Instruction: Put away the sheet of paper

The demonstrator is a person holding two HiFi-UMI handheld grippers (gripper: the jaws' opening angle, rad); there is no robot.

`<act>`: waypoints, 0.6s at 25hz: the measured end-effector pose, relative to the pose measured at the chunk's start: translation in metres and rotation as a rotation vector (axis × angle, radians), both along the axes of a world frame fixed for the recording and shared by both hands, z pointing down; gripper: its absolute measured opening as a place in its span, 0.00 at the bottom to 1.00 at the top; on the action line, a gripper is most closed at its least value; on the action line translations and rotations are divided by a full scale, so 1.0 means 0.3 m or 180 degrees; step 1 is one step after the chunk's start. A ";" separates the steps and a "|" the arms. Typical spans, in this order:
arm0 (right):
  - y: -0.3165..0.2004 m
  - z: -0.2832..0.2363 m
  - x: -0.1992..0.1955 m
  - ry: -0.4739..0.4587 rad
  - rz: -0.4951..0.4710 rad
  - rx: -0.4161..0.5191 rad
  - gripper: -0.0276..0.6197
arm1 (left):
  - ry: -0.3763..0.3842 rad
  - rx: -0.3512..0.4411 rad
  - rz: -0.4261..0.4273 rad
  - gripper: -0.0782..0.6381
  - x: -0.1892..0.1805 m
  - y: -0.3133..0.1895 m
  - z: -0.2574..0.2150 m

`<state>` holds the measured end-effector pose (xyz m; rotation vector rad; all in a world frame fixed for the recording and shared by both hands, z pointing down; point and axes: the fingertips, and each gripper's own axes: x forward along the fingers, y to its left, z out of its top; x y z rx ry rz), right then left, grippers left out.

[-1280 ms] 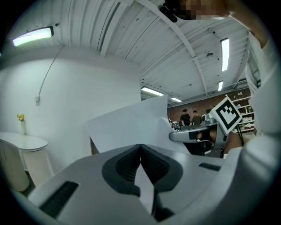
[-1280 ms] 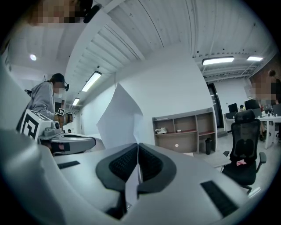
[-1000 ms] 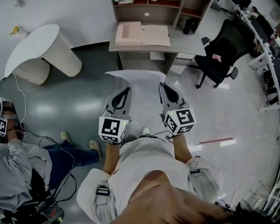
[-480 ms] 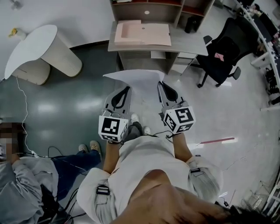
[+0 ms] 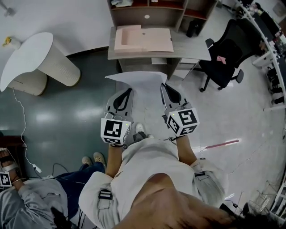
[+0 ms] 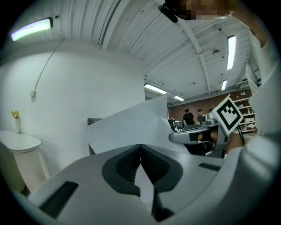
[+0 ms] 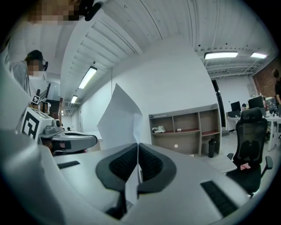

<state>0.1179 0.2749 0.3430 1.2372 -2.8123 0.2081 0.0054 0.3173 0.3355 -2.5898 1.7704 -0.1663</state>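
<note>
A white sheet of paper hangs in the air between my two grippers, in front of the desk. My left gripper is shut on its near left edge, and the paper rises beyond the closed jaws in the left gripper view. My right gripper is shut on the near right edge; in the right gripper view the sheet stands up bent past the pinched jaws. The sheet sags a little in the middle.
A grey desk with a pink open folder on it stands ahead, under a brown shelf unit. A black office chair is at the right. A white round table is at the left. Another person sits low left.
The grippers and sheet hold the same pose while the desk has drawn slightly nearer. The person at the left has shifted down and out of the frame's edge.
</note>
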 end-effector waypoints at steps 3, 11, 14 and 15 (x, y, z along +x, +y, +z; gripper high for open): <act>-0.049 -0.001 -0.044 0.0019 0.0042 -0.0008 0.07 | 0.0015 0.0007 0.0039 0.14 -0.046 -0.054 -0.007; -0.141 -0.001 -0.160 0.0104 0.0146 0.0001 0.07 | 0.0055 0.0006 0.0151 0.14 -0.163 -0.166 0.000; -0.157 0.008 -0.182 0.0138 0.0178 -0.0023 0.07 | 0.0088 -0.0011 0.0191 0.14 -0.181 -0.187 0.010; -0.166 0.011 -0.190 0.0152 0.0180 -0.0028 0.07 | 0.0102 -0.0015 0.0194 0.14 -0.189 -0.196 0.013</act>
